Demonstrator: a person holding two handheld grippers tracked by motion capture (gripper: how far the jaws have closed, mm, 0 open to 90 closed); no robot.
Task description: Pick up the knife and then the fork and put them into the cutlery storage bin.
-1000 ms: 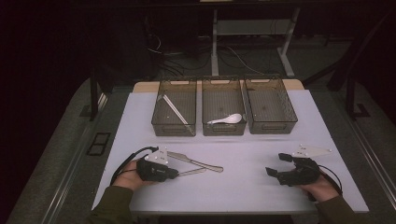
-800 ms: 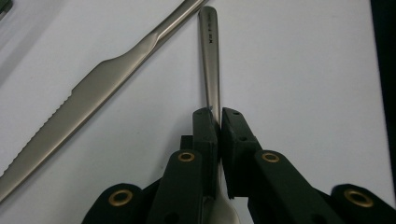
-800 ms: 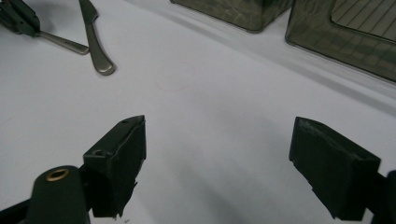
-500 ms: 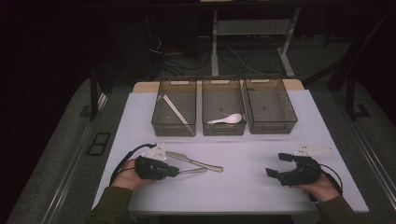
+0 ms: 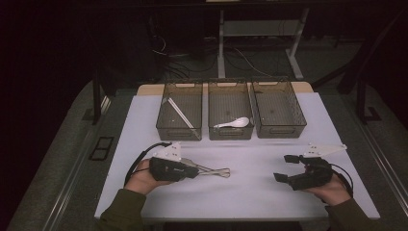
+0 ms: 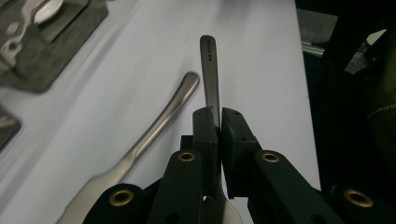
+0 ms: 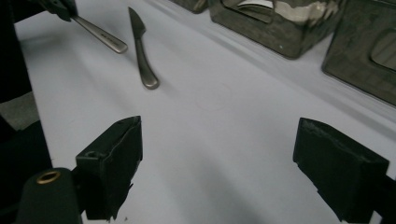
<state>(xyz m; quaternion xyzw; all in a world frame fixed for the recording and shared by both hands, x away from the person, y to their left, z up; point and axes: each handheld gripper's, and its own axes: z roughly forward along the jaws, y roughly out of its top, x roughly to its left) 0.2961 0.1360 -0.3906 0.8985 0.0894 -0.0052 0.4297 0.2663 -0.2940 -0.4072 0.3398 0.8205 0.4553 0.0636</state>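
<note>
Your left gripper (image 6: 219,122) | now clamped on fork handle (image 6: 209,70), lower-left | lift next | right gripper (image 7: 217,154) wide open, empty

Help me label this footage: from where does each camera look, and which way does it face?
High view: above the person's side, facing forward and down on the table; both forearms, left gripper, right gripper.
Left gripper view: on the left gripper, along jaws clamping a utensil handle.
Right gripper view: on the right gripper, jaws spread.
Shared: knife, bins.
</note>
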